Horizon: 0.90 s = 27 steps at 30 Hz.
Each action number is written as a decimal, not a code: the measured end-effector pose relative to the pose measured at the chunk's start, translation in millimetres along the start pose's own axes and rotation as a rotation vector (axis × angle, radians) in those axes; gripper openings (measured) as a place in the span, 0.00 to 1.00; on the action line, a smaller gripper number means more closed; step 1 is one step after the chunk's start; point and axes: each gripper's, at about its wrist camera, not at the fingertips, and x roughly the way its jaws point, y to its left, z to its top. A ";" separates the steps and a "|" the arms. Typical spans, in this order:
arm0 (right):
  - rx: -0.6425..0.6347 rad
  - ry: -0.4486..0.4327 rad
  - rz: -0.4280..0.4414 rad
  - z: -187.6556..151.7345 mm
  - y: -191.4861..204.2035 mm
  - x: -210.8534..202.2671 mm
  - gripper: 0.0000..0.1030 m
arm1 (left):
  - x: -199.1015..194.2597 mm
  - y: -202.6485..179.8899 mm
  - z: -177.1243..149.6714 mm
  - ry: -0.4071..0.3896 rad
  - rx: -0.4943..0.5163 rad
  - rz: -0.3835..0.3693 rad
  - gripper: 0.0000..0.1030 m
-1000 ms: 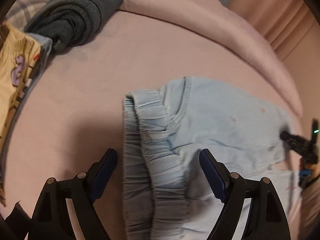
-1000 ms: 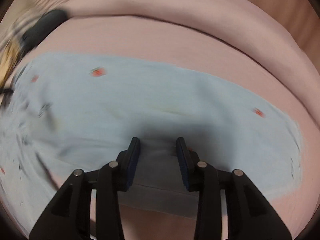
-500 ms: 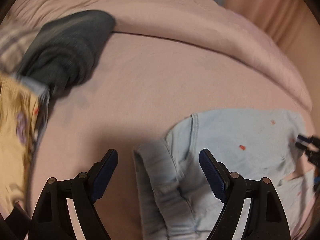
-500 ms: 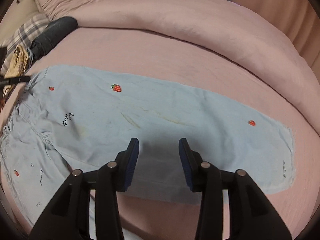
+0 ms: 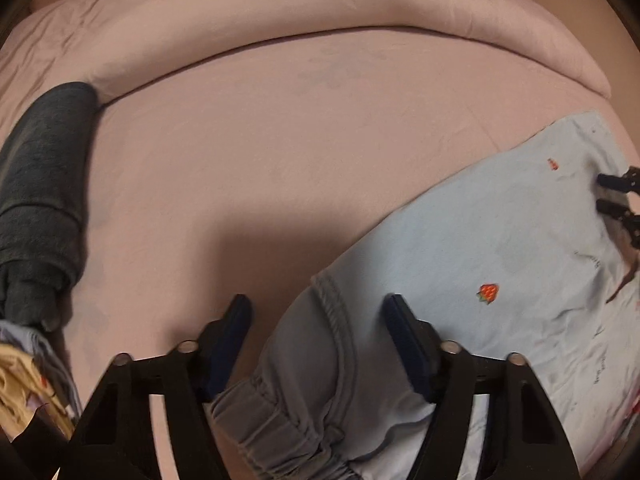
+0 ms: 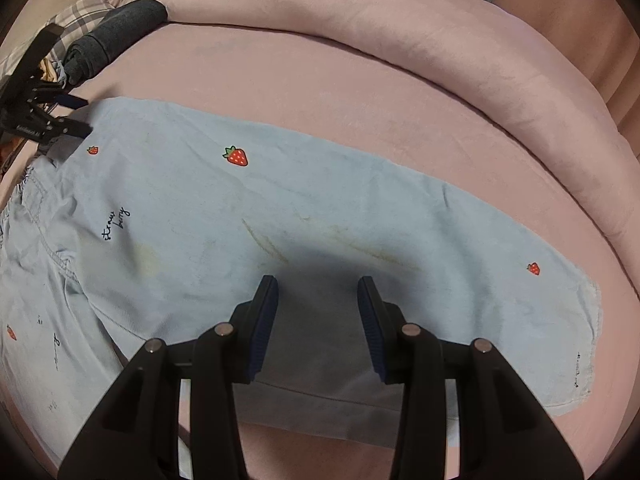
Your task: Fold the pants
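Light blue pants (image 6: 320, 208) with red strawberry prints lie spread flat on a pink bed sheet; one leg runs to the right. In the left wrist view the pants (image 5: 500, 248) show their elastic waistband at the bottom. My left gripper (image 5: 316, 320) is open, its fingers on either side of the waistband corner, holding nothing. It also shows in the right wrist view (image 6: 76, 114) at the waist end. My right gripper (image 6: 318, 300) is open just above the middle of the leg, and shows in the left wrist view (image 5: 604, 192) at the far right.
A dark grey folded garment (image 5: 40, 184) lies at the left, also in the right wrist view (image 6: 116, 36). A yellow printed cloth (image 5: 24, 392) lies beneath it. A rolled pink duvet (image 6: 440, 40) runs along the back. A plaid pillow (image 6: 80, 12) is at the far left.
My left gripper has pulled back and swung left, so the waistband has slid from between its fingers to the lower right. My right gripper has opened and let go of the leg, which lies flat.
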 end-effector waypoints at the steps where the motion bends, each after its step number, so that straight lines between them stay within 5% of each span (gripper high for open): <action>1: -0.003 0.001 0.001 -0.8 -0.3 0.5 0.39 | 0.7 -1.5 1.6 0.004 0.002 -0.016 0.56; 5: -0.029 0.005 -0.005 -0.2 -2.7 -1.1 0.39 | 1.7 -8.0 5.4 0.010 0.033 -0.043 0.41; 7: -0.038 -0.001 -0.008 1.2 -2.8 -3.3 0.39 | 0.4 -12.0 5.8 0.011 0.055 -0.045 0.22; 9: -0.046 -0.011 -0.012 1.8 -2.2 -5.4 0.39 | -2.5 -16.2 3.9 0.006 0.083 -0.017 0.12; 20: -0.308 -0.063 -0.025 50.3 9.8 -9.1 0.43 | -59.4 -34.2 -34.8 -0.152 0.169 -0.004 0.03; 27: -0.563 0.106 -0.090 73.7 8.9 25.1 0.53 | -91.1 -54.1 -69.9 -0.216 0.220 -0.028 0.03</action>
